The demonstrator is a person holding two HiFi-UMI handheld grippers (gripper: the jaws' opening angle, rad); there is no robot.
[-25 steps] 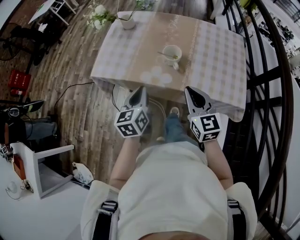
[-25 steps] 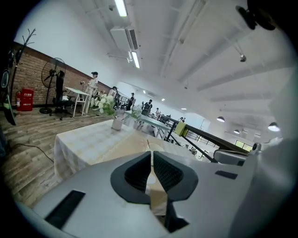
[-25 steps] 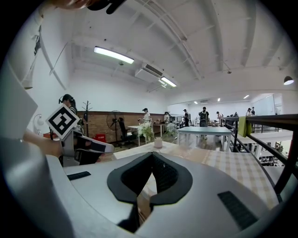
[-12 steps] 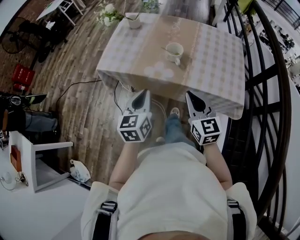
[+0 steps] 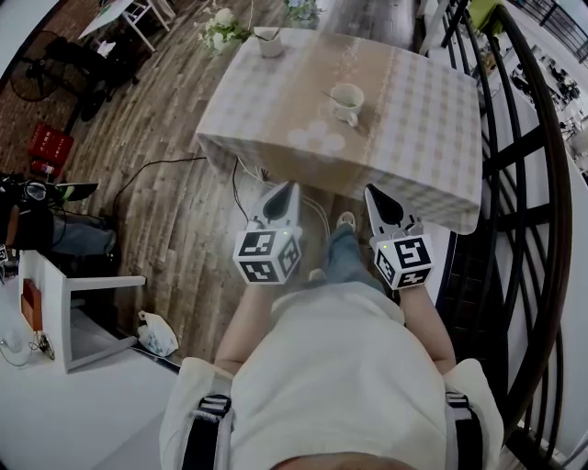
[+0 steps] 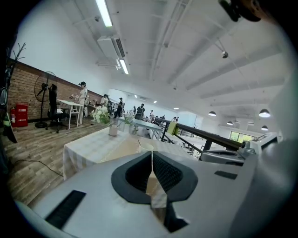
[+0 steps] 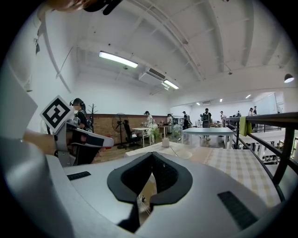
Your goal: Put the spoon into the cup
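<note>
A table point(image 5: 413, 110) under a checked cloth stands on the wooden floor point(image 5: 175, 220), with a white pot point(image 5: 269, 42) of flowers at its far corner. A black railing point(image 5: 554, 128) curves along the right, and a red crate point(image 5: 48, 147) sits far left

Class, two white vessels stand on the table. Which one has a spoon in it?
The cup near the middle of the table: a spoon juts from its rim. The other vessel, the vase at the far edge, holds flowers.
</note>
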